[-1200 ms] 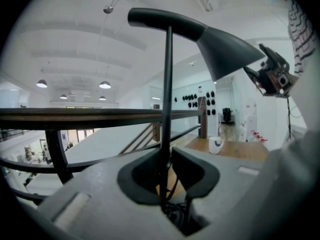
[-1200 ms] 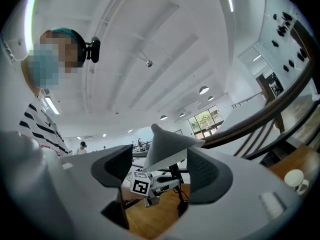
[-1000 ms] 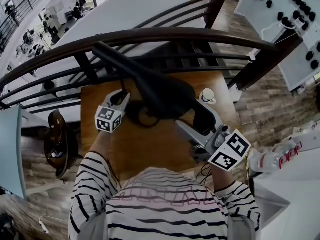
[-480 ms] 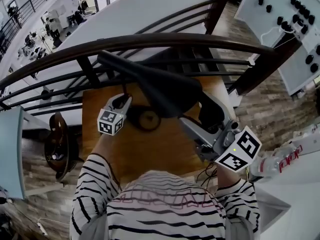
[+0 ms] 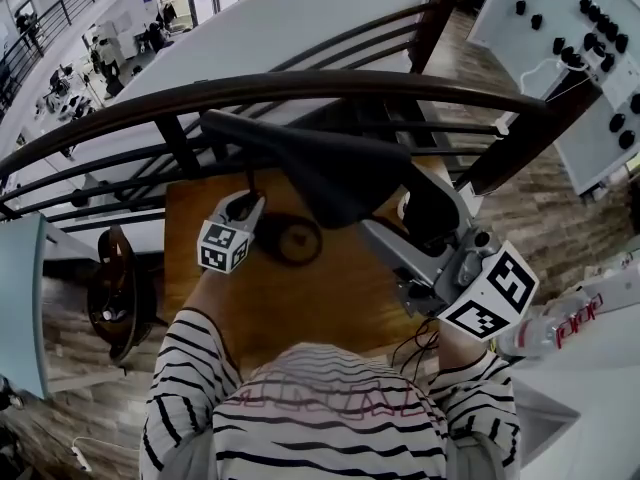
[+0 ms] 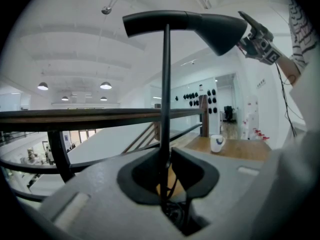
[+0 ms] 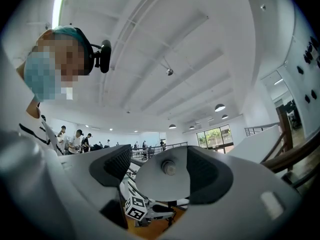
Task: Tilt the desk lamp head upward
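Both grippers are at work. Your right gripper (image 7: 163, 172) has climbed over the last second and its fingers have just eased a shade wider, yet the lamp head (image 5: 330, 173) sits between them, pads against its wide end. It has come up with you: the head now stands higher over the lamp base (image 5: 285, 240) than before. Your left gripper (image 6: 167, 171) has not budged; its fingers pinch the thin stem (image 6: 165, 94), steadying it. So the tilt looks well under way. Below your left fingers lies the wooden table (image 5: 300, 308), a white cup (image 6: 217, 143) stands beyond them to the right, and past the fingertips a dark railing (image 5: 300, 80) guards a bright hall.
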Available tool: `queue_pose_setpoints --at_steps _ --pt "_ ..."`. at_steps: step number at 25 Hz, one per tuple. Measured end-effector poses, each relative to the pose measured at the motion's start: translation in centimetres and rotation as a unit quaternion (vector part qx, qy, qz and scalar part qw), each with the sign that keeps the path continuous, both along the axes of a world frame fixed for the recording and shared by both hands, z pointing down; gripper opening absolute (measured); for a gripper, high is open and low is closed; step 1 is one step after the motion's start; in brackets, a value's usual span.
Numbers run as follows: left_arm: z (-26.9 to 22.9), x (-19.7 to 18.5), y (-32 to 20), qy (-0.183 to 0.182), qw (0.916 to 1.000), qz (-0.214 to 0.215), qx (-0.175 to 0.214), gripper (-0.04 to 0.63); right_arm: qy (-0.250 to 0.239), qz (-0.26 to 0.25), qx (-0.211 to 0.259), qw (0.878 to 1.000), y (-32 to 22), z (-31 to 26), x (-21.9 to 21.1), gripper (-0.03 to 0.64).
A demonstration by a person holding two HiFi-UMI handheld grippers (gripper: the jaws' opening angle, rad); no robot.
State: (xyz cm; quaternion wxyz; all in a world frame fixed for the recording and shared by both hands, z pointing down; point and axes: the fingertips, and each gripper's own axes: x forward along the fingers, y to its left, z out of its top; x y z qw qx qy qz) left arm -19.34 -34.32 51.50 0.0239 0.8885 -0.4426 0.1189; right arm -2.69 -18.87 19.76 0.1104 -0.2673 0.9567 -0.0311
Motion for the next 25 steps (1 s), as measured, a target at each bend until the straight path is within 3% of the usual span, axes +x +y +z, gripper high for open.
queue_pose_setpoints --at_steps 11,25 --pt "0.0 -0.2 -0.3 -0.008 0.9999 -0.007 -0.001 0.066 0.027 -0.002 0.026 0.999 -1.0 -3.1 -1.5 0.35" --pt "0.5 -0.2 -0.2 -0.009 0.9997 -0.019 -0.008 0.066 0.03 -0.004 0.049 0.998 -0.6 -2.9 -1.6 0.359"
